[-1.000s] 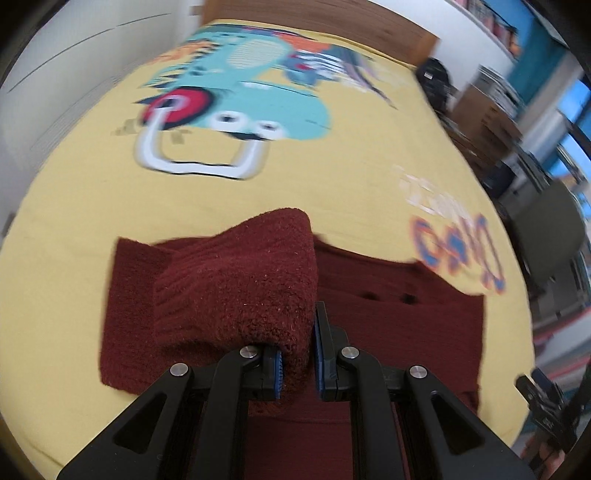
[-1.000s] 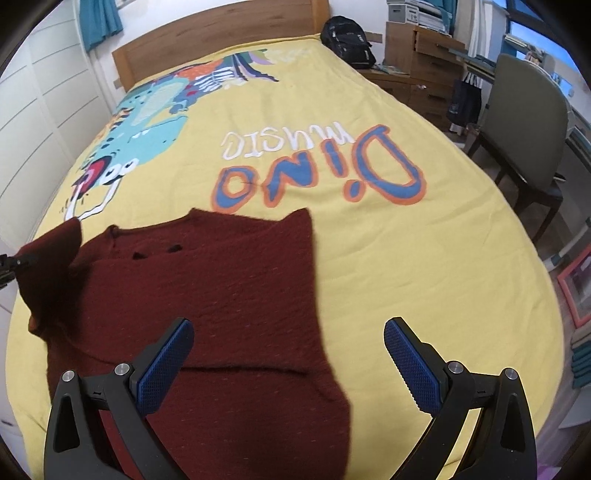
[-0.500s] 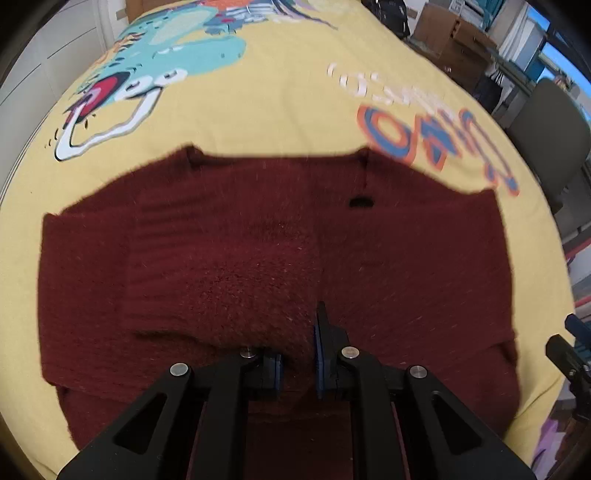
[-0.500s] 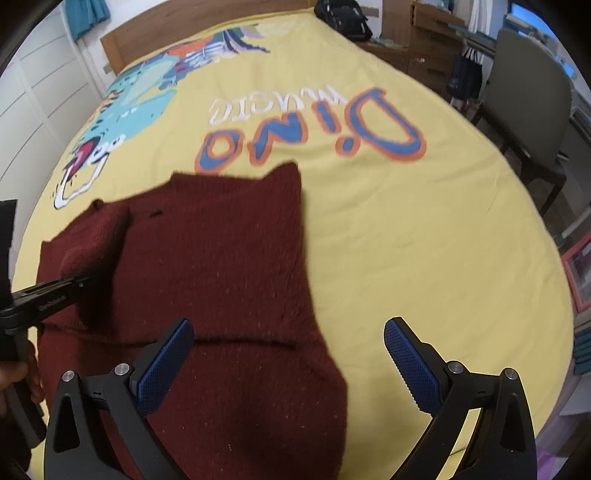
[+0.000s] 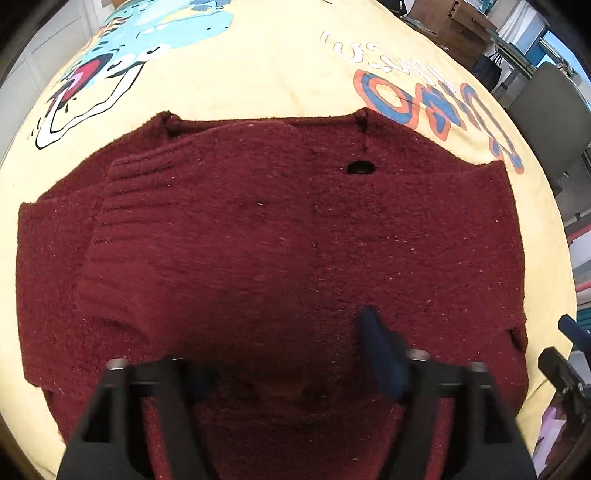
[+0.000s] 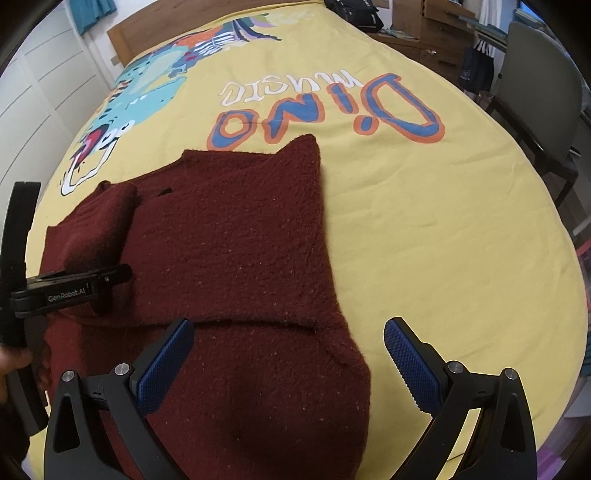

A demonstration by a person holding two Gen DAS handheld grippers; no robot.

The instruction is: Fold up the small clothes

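A small dark red knitted sweater (image 5: 332,236) lies flat on the yellow bedspread (image 5: 258,62); it also shows in the right wrist view (image 6: 236,236). One sleeve (image 5: 192,221) with a ribbed cuff is folded across its body. My left gripper (image 5: 291,354) hovers just above the sweater, jaws apart and blurred, holding nothing; it shows from the side in the right wrist view (image 6: 110,280). My right gripper (image 6: 288,362) is open and empty above the sweater's near part. Its tip (image 5: 569,354) shows at the right edge of the left wrist view.
The bedspread (image 6: 424,221) carries a dinosaur print (image 6: 147,92) and "Dino music" lettering (image 6: 325,110). A wooden headboard (image 6: 184,18) is at the far end. A grey chair (image 6: 539,96), a dark bag (image 6: 358,11) and wooden drawers (image 6: 443,22) stand to the right.
My left gripper carried the sleeve down across the sweater's body, then opened and let it go. The sleeve now lies flat. My right gripper stayed open and barely moved.
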